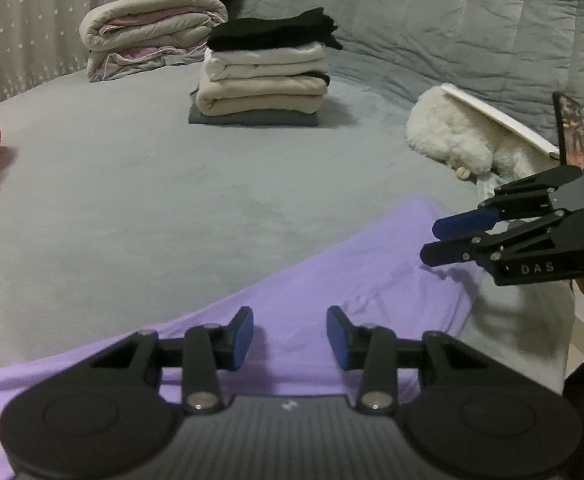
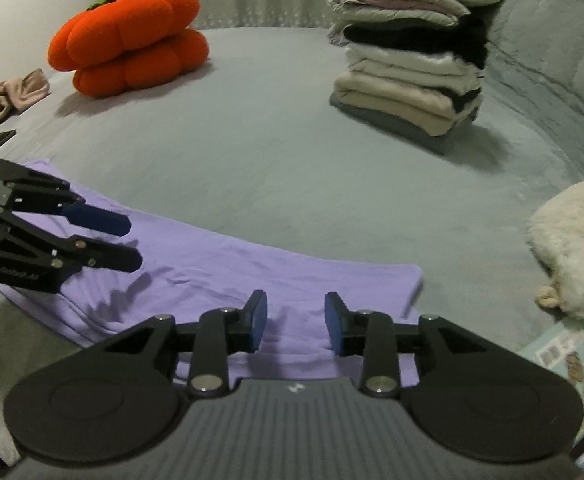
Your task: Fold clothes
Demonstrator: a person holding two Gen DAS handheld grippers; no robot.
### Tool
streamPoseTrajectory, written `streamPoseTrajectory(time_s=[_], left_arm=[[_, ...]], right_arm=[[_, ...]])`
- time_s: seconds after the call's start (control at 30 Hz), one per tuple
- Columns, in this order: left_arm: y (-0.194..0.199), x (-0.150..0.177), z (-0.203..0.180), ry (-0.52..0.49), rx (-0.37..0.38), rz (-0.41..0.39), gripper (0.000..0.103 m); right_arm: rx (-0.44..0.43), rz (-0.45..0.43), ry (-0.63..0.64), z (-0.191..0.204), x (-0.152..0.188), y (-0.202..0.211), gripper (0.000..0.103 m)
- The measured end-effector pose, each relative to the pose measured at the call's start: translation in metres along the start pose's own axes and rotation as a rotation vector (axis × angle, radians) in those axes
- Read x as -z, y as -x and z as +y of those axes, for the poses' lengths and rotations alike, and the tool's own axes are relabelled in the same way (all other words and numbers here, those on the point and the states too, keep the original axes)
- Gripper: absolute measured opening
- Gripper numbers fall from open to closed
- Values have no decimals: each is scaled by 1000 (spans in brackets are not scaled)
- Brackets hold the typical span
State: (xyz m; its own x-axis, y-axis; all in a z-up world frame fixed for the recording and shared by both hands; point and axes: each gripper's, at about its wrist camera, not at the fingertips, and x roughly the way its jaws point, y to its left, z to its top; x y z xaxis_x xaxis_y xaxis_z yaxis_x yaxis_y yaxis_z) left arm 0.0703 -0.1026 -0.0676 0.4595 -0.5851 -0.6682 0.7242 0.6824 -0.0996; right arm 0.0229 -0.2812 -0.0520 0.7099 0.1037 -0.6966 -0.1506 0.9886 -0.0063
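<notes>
Lying flat on the grey bed [image 1: 140, 208], the purple garment [image 1: 331, 280] sits right under both of your grippers, its near edge passing beneath the fingertips and its far corner reaching out ahead of the right one. It looks folded at least once into a long strip, with small wrinkles left near the middle, so I judge this piece partly done: it probably needs one or two more folds before it can go on the pile.

Your left gripper [image 1: 290, 338] hovers over the cloth with its jaws part-way apart and nothing between the pads. Your right gripper [image 2: 295, 326] is the same: a moderate gap, no cloth pinched, the fabric simply lying below.

Well ahead of both grippers stands the stack of folded clothes [image 2: 411, 80], several pieces already finished. Beyond it lie folded quilts [image 1: 152, 32]. An orange pumpkin cushion [image 2: 128, 36] sits far ahead to the left, a white plush toy [image 2: 571, 240] off to the right.
</notes>
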Motion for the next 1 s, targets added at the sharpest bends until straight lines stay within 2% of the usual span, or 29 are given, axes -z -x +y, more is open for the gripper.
streamPoseTrajectory(time_s=[0.17,0.27,0.3,0.37,0.4,0.43,0.5,0.77,1.0], left_arm=[[-6,-1,2,-10,15,28,40],[-6,-1,0,-27,21,36,35],[-6,-1,-1,-30,23,37,31],[-7,-1,-2,-31,24,41,20],[-6,-1,-2,-31,26,43,13],[-6,-1,-3,-34,26,43,5],[-3,-2,-6,-43,22,31,1],[10,-9,-7,-24,-4,-64,0],[7,-15,-2,20,-69,-125,0]], right_arm=[[-34,37,10,0,2,-14,36],[-36,44,23,2,5,-18,36],[-37,43,28,2,6,-19,36],[-39,40,29,2,7,-19,30],[-42,37,33,2,7,-19,24],[-45,35,38,3,8,-19,13],[-44,34,48,5,8,-17,5],[7,-48,50,5,3,-2,2],[52,-95,24,1,-8,-5,2]])
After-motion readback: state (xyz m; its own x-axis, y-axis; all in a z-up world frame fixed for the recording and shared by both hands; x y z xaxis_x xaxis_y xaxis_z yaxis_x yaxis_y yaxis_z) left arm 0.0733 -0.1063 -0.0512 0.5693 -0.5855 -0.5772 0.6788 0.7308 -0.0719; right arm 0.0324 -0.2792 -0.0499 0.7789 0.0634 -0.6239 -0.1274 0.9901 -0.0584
